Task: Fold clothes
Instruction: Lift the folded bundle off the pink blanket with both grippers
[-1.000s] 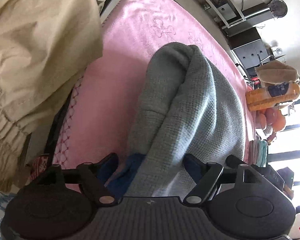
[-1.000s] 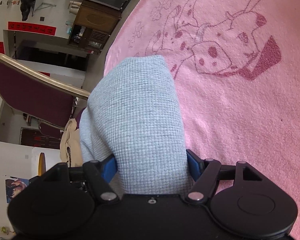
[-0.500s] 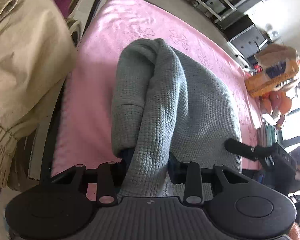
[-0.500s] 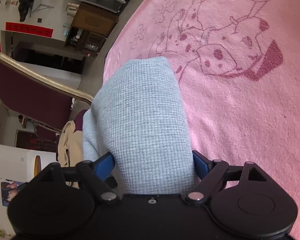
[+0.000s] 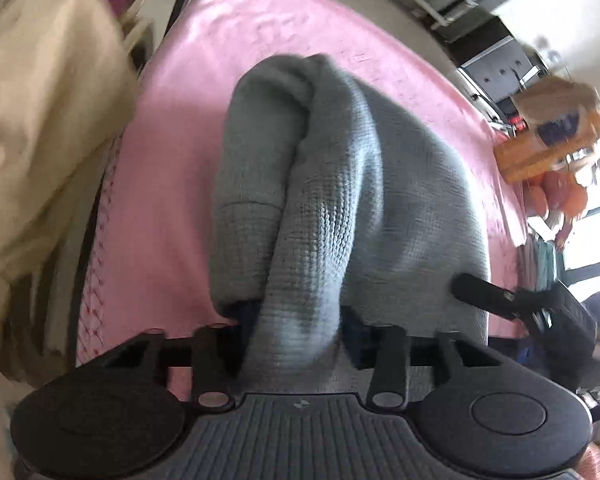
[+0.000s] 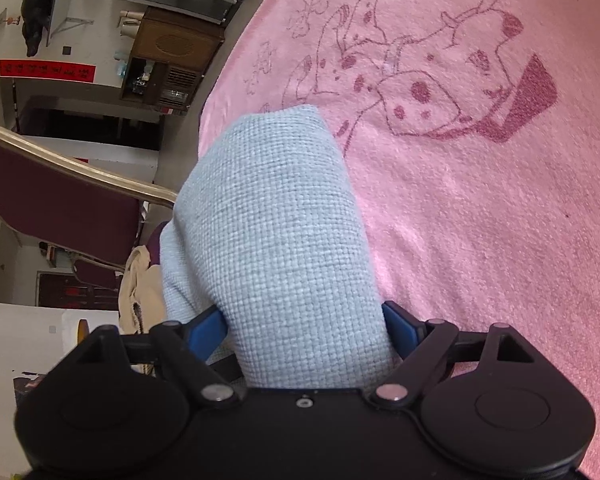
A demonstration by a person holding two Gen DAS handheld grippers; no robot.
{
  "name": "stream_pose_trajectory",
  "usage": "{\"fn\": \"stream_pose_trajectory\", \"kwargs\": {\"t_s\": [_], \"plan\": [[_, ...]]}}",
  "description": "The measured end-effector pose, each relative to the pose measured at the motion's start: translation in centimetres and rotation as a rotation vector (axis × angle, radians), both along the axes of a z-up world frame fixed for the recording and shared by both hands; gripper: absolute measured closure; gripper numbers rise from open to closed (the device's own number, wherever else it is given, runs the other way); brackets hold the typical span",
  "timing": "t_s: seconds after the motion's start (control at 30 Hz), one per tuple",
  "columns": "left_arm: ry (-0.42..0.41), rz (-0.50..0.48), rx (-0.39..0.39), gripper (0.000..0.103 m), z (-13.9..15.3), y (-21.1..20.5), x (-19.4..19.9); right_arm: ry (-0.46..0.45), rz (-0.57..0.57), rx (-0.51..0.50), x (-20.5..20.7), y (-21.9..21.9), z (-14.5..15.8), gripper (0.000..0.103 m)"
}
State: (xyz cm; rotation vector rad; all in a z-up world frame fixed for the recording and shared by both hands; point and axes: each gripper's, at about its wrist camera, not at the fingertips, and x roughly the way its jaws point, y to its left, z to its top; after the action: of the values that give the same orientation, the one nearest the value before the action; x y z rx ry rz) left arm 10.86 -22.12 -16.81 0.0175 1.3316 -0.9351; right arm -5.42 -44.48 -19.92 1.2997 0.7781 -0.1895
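Over pink terry cloth (image 6: 480, 220), both closing hand-held grippers (image 5: 296, 332) (image 6: 304, 328) pinch bunched waffle-knit sweater (image 5: 340, 184).

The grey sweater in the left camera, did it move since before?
Yes. The grey sweater now sits more toward the pink blanket's left edge, bunched tighter as the left tool closes on it.

One grey knit garment (image 5: 352, 200) lies on one pink blanket (image 5: 172, 184); one beige garment (image 5: 40, 100) hangs beyond its left edge; two grippers.
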Motion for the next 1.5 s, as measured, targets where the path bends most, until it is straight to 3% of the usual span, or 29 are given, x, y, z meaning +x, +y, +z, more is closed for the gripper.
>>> {"fn": "stream_pose_trajectory", "kwargs": {"t_s": [0.1,0.17,0.37,0.47,0.73,0.77,0.87,1.2,1.33,1.5], "plan": [[-0.076,-0.017,0.009,0.077,0.9,-0.1,-1.0,0.028,-0.011,-0.081,0.3,0.9,1.4,0.043],[-0.079,-0.010,-0.002,0.078,1.2,0.2,-0.8,0.049,-0.006,-0.136,0.8,1.7,2.9,0.051],[-0.089,0.043,-0.096,0.079,3.9,2.2,-1.3,0.053,0.017,-0.213,1.8,3.3,8.0,0.054],[-0.120,0.056,-0.157,0.079,6.7,2.9,-2.9,0.025,0.031,-0.257,1.1,3.7,11.2,0.054],[-0.243,-0.036,-0.248,0.078,14.7,0.3,-11.0,-0.059,0.004,-0.373,-7.1,1.7,19.6,0.054],[-0.245,-0.052,-0.260,0.078,15.3,0.9,-11.7,-0.065,-0.013,-0.387,-8.6,1.1,20.4,0.054],[-0.249,-0.100,-0.287,0.078,16.4,-2.5,-15.3,-0.077,-0.074,-0.420,-13.1,-0.9,22.1,0.053],[-0.241,-0.257,-0.328,0.078,16.7,-17.9,-25.7,-0.031,-0.291,-0.516,-27.1,-10.2,23.7,0.053],[-0.233,-0.300,-0.309,0.078,15.0,-23.7,-28.6,0.001,-0.351,-0.521,-30.6,-14.6,21.9,0.053],[-0.245,-0.321,-0.239,0.078,12.1,-29.4,-30.4,0.031,-0.391,-0.457,-32.6,-20.1,17.7,0.053]]}}
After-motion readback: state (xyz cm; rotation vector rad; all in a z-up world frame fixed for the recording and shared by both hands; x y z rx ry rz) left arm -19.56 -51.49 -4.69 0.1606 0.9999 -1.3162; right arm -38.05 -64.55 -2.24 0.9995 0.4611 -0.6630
